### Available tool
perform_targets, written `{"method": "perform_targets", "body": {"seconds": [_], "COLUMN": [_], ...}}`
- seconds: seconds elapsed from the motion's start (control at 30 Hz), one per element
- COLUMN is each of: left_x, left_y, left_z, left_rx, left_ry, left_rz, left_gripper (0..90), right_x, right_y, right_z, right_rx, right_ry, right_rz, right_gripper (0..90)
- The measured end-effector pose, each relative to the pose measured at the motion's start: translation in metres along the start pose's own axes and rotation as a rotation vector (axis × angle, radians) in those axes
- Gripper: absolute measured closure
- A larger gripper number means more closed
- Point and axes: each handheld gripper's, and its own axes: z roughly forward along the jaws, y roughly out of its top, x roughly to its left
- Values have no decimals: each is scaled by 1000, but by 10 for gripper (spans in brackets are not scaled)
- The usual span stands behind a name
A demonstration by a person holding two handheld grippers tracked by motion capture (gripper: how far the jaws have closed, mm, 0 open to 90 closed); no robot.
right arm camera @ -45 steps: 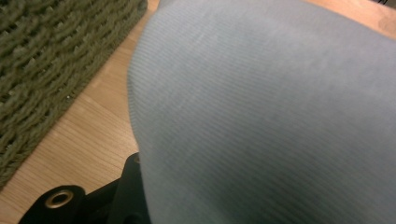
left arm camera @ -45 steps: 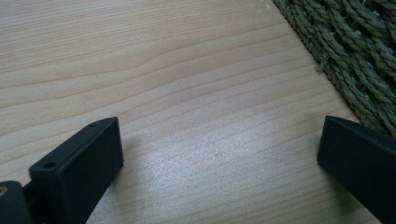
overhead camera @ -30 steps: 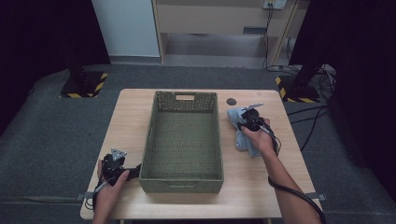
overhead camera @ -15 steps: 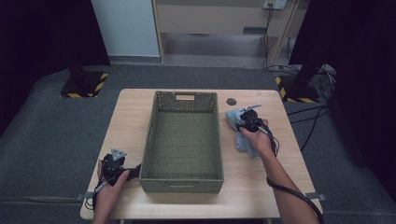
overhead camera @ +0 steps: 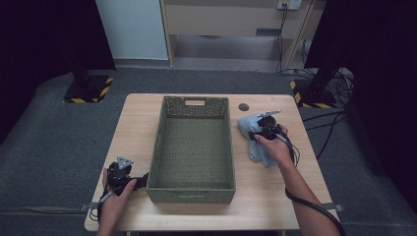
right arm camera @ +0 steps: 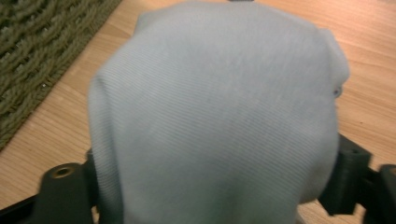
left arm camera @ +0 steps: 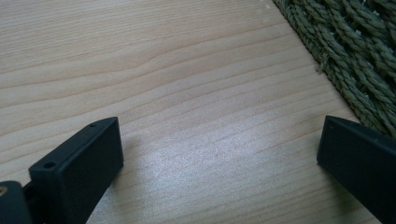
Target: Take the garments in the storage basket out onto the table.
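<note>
Right tongs (overhead camera: 259,129) just opening, grey cloth (right arm camera: 215,112) bulging between jaws near worktop (overhead camera: 137,123) right edge; left tongs (left arm camera: 219,154) apart, empty, front-left corner.

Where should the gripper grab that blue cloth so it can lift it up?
Probably the raised, bunched hump of the light blue cloth, from above: it stands up off the table, giving something to pinch. The right gripper is there; its jaws have just been opening, cloth between them.
</note>
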Motion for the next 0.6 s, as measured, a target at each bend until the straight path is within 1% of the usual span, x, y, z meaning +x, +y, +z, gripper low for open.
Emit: {"method": "perform_targets", "body": {"seconds": [0.1, 0.13, 0.17, 0.23, 0.27, 0.3, 0.37, 0.5, 0.6], "left_x": [0, 0, 0, 0, 0, 0, 0, 0, 0], "left_y": [0, 0, 0, 0, 0, 0, 0, 0, 0], "left_z": [0, 0, 0, 0, 0, 0, 0, 0, 0], "left_rx": [1, 0, 0, 1, 1, 1, 0, 0, 0], "left_ry": [0, 0, 0, 0, 0, 0, 0, 0, 0], "left_rz": [0, 0, 0, 0, 1, 1, 0, 0, 0], "left_gripper": [0, 0, 0, 0, 0, 0, 0, 0, 0], "right_x": [0, 1, 1, 1, 2, 2, 2, 2, 2], "right_y": [-1, -1, -1, -1, 0, 0, 0, -1, -2], "right_z": [-7, -10, -10, -16, -23, -23, -30, -40, -47], "right_rx": [-15, -23, -23, -33, -56, -56, -77, -101, -119], "right_ry": [17, 29, 29, 55, 56, 56, 71, 65, 55], "right_rz": [4, 14, 14, 28, 24, 24, 22, 19, 31], "right_gripper": [130, 121, 121, 91, 81, 81, 60, 49, 44]}}
